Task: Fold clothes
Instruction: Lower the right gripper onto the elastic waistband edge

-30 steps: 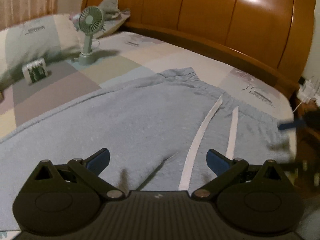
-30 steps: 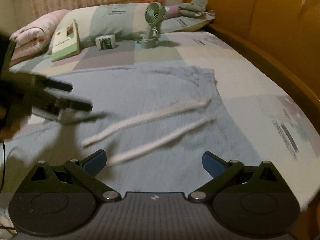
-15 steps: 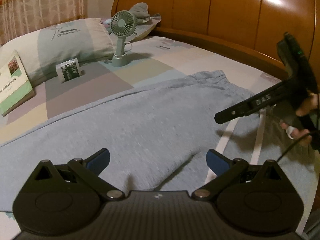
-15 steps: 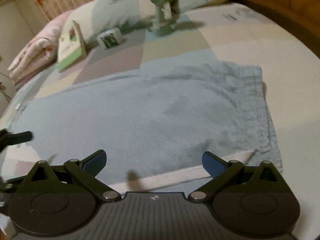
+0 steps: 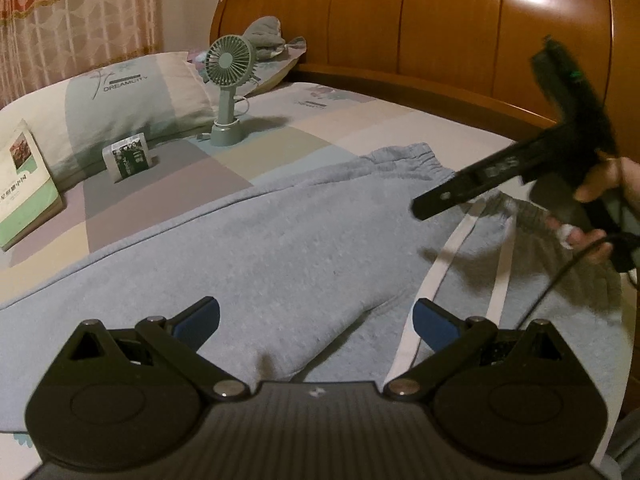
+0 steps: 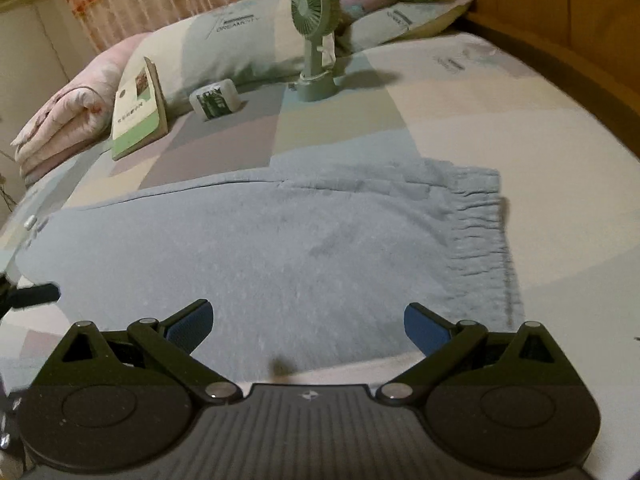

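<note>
Grey-blue sweatpants (image 5: 280, 248) lie flat across the bed, elastic waistband (image 5: 404, 156) toward the wooden headboard, two white drawstrings (image 5: 448, 256) trailing over the fabric. My left gripper (image 5: 316, 320) hovers open above the trouser legs, nothing between its fingers. The other gripper's black body shows at the right of the left wrist view, held by a hand (image 5: 600, 184) above the waistband. In the right wrist view, my right gripper (image 6: 308, 324) is open just over the sweatpants (image 6: 280, 248), with the gathered waistband (image 6: 480, 232) to its right.
A green desk fan (image 5: 230, 80) stands near the pillows (image 5: 120, 100). A small white box (image 5: 130, 158) and a green book (image 5: 24, 196) rest by the pillow. A wooden headboard (image 5: 440, 32) runs along the far side. A pink folded quilt (image 6: 68, 116) lies at the left.
The left view swung left, bringing pillow and book into sight. The right gripper moved forward and lower over the pants, passing the drawstrings. Both stayed open.
</note>
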Available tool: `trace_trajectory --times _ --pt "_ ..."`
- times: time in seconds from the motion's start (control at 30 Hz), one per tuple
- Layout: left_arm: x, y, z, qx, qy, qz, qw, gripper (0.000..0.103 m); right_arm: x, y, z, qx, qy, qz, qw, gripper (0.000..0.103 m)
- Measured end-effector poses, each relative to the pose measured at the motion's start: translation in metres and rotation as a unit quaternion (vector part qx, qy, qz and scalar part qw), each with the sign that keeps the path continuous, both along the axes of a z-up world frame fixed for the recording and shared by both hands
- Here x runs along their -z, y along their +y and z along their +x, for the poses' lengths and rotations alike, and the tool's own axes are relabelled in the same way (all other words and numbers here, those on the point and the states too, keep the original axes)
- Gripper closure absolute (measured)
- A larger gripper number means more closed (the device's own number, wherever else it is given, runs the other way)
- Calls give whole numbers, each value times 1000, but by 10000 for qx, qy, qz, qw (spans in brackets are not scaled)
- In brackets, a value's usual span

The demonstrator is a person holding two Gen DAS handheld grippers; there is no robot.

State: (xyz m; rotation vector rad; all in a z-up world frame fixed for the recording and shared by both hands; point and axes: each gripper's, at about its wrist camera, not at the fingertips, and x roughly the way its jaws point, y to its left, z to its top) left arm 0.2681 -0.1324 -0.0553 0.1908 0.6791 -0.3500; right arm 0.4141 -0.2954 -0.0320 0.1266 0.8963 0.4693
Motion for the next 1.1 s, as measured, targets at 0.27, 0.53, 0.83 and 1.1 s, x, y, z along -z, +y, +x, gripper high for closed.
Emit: trace_trajectory --times 0.27,0.53,0.83,1.1 --pt "-3 11 -6 -92 -85 53 9999 1 4 -11 0 42 132 -211 9997 0" --pt "6 5 -22 392 211 175 9989 1 -22 -21 -19 -52 -28 -81 9999 0" --pt "31 -19 -25 1027 685 176 9922 1 -20 -29 -28 -24 -19 -153 9999 0" --pt "28 -14 -25 847 437 146 9953 1 -21 -49 -22 67 -17 -253 9997 0"
